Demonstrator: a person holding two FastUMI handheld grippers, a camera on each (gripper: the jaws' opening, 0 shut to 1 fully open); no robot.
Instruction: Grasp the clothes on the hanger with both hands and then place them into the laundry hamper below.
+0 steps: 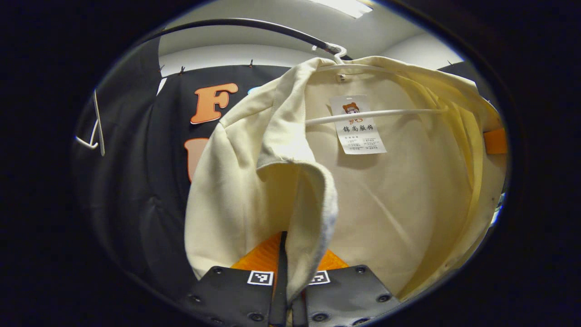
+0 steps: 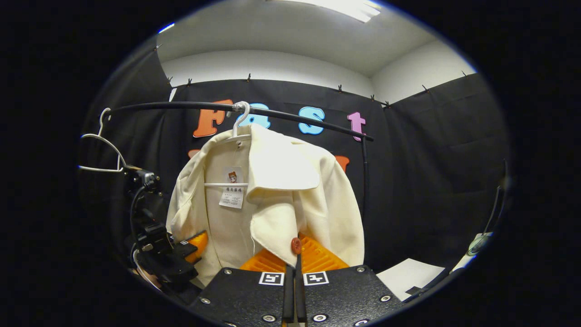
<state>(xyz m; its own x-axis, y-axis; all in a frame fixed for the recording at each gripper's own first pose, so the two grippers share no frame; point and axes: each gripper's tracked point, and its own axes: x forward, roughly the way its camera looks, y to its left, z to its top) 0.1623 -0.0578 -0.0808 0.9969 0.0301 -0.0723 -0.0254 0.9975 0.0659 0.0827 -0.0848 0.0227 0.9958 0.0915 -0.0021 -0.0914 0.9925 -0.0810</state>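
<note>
A cream jacket (image 1: 399, 200) hangs open on a white hanger (image 1: 376, 113) hooked over a black rail (image 1: 254, 23). A paper tag (image 1: 358, 127) dangles inside its collar. My left gripper (image 1: 295, 260) is shut on the jacket's folded front edge, and the cloth runs down between both fingers. In the right gripper view the jacket (image 2: 277, 190) hangs from the rail (image 2: 308, 119). My right gripper (image 2: 295, 260) is shut on its other front flap, just below a red button (image 2: 296, 245). The left gripper (image 2: 184, 250) holds the jacket's left edge there.
An empty white hanger (image 2: 102, 152) hangs at the rail's left end, also visible in the left gripper view (image 1: 93, 136). The rail's upright post (image 2: 364, 181) stands right of the jacket. A white sheet (image 2: 408, 274) lies low at the right.
</note>
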